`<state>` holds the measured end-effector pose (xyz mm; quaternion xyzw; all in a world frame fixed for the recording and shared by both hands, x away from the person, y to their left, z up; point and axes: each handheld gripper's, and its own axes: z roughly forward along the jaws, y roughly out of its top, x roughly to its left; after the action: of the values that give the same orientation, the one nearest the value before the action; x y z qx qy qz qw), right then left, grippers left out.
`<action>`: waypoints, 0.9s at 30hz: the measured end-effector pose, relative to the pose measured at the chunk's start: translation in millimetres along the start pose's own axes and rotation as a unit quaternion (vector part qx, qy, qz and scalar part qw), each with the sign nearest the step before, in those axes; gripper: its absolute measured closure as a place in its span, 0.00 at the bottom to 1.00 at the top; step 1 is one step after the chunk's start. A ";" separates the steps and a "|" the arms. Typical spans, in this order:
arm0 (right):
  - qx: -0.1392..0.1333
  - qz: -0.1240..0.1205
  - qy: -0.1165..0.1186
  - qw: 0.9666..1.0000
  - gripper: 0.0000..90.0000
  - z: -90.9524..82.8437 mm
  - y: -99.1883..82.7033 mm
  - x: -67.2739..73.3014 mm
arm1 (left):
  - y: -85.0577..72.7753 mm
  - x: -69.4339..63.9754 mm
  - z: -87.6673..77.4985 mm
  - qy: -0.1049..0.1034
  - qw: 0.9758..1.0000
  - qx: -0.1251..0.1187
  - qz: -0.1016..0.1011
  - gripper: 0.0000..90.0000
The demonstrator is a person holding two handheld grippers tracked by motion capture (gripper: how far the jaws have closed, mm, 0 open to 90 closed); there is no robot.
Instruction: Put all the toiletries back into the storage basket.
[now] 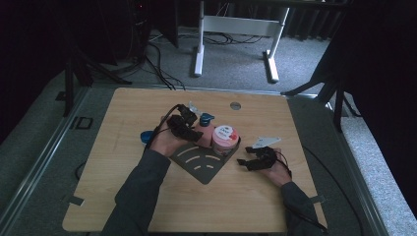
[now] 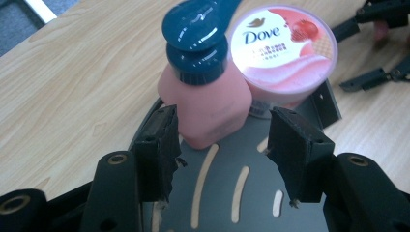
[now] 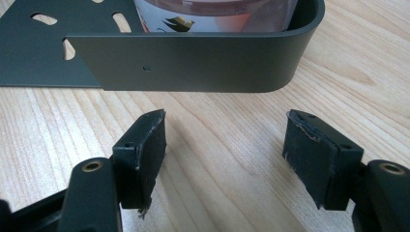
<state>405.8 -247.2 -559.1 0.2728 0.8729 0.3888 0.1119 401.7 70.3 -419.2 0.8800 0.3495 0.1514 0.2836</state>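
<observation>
Looks like the step of reaching for the pink bottle (image 2: 208,104) with the left gripper (image 2: 225,118). Stands upright, that bottle with its dark blue pump top, on the dark grey tray (image 2: 241,159), at the back near the tray's low wall. Right next to the round Dove tub (image 2: 283,46), so close that touching or not is hard to tell. Left jaws open about as wide as the bottle and a bit more, with one black pad near each side of its lower part. No squeeze yet, with a small gap on both sides, smaller by the left pad. Over on the other side, the right gripper (image 3: 222,121) low on the wooden table (image 3: 232,159), just outside the tray's curved wall. Jaws open wide there too, with nothing between them but bare wood. Next, most likely: push the left gripper a little more forward so the pads sit well on the bottle's flat sides. Then close gently until the bottle cannot slip. Then lift straight up, slowly. Take care not to bump the tub, since a knock could tip it or push it along. Maybe use the right gripper to hold the tray's wall, so the tray does not slide.
</observation>
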 end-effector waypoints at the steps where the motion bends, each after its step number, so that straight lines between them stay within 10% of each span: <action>1: 0.000 0.000 0.000 1.000 0.35 0.0 0.0 -0.1 | -0.8 -0.5 -1.2 0.001 1.000 0.001 0.005 0.50; 27: 0.000 0.000 0.001 1.000 0.34 0.0 0.0 -0.1 | -14.8 -1.4 -26.2 -0.038 0.996 0.006 0.085 0.47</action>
<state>405.9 -247.2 -559.1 0.2724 0.8732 0.3887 0.1108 380.7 88.5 -407.5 0.9133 0.2639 0.1392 0.2771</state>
